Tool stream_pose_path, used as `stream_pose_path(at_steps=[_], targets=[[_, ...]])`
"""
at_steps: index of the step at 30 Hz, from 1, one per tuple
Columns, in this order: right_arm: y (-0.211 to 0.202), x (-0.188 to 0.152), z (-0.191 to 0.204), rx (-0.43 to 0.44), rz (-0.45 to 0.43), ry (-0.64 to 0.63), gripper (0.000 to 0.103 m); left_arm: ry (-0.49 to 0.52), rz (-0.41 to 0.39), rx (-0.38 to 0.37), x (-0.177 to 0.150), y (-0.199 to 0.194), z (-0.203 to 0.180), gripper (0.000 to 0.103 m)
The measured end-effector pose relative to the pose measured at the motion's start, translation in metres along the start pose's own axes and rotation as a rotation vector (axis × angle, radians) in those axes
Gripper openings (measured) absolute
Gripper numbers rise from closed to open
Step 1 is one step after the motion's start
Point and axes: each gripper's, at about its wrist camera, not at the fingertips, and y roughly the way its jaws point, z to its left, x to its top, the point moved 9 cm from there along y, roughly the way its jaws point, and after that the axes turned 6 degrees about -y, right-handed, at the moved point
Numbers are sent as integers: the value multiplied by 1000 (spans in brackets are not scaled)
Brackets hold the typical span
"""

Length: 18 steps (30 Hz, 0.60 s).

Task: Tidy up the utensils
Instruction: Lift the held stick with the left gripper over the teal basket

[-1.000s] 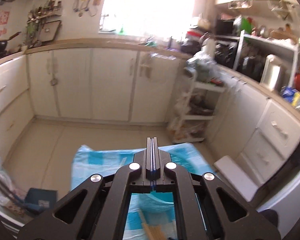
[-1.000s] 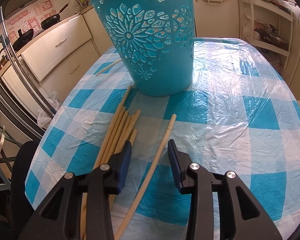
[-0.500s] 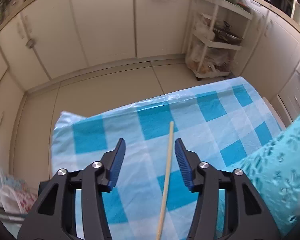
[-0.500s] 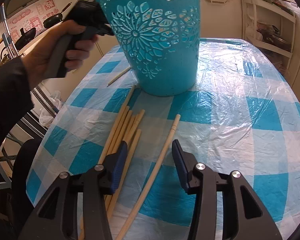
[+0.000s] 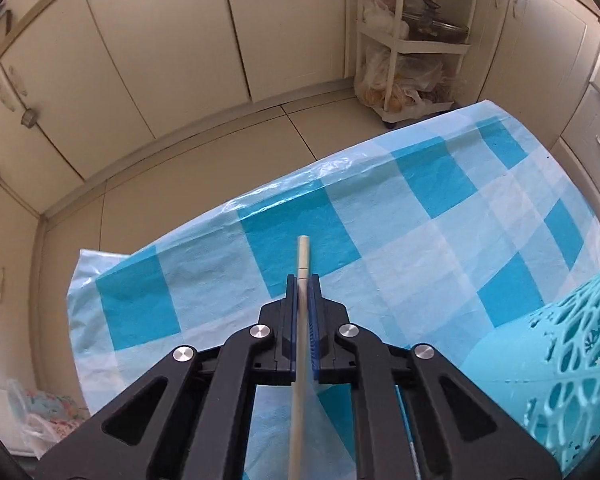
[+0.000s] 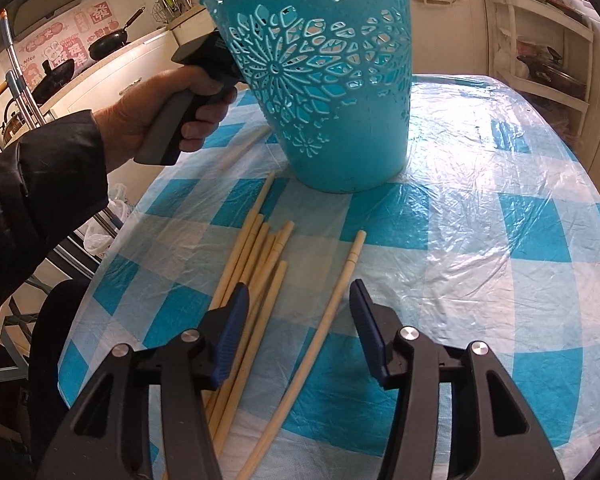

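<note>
Half a second back the left gripper (image 5: 303,280) stood wide with a chopstick (image 5: 301,264) lying between its pads; its jaws have since clamped on that stick, which runs straight up the middle of the left wrist view, its pale blunt end poking out past the blue pads over the checked tablecloth (image 5: 420,216). The right gripper (image 6: 298,304) has kept its place while its jaws have just been opening further.

At the far left of the right wrist view a hand (image 6: 156,120) in a dark sleeve (image 6: 36,184) grips the handle of the other tool beside the teal basket (image 6: 324,92). The basket stands upright on the cloth, wider at the rim than at the base, its wall pierced with flower and star cut-outs. One stick shows partly from behind its left base.

Below the basket a bundle of chopsticks (image 6: 256,264) lies side by side, pale bare wood, round and slender, pointing toward the basket. The right gripper's left pad sits over that bundle. Just to the right a single chopstick (image 6: 332,300) lies apart, slanting, with fine rings near its upper end; it lies between the parted jaws, neither pad pressing it.
</note>
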Motion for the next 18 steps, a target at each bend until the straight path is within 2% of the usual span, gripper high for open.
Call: stream_pose_path(at_steps=[4,9,14,18], targets=[[0,0,0,1,0,2,51,-118,-17,-41,-17,-19,20,5],[0,0,0,-1,0,-1,51,-271,-124,-117,-43,-92,45,5],[0,-1,0,-7,1,-8,51,-323,-362,-206,-41,-215,38,5],[0,-1,0,-11,1,-12,51,-334,-603,-231,-7,-303,12,5]])
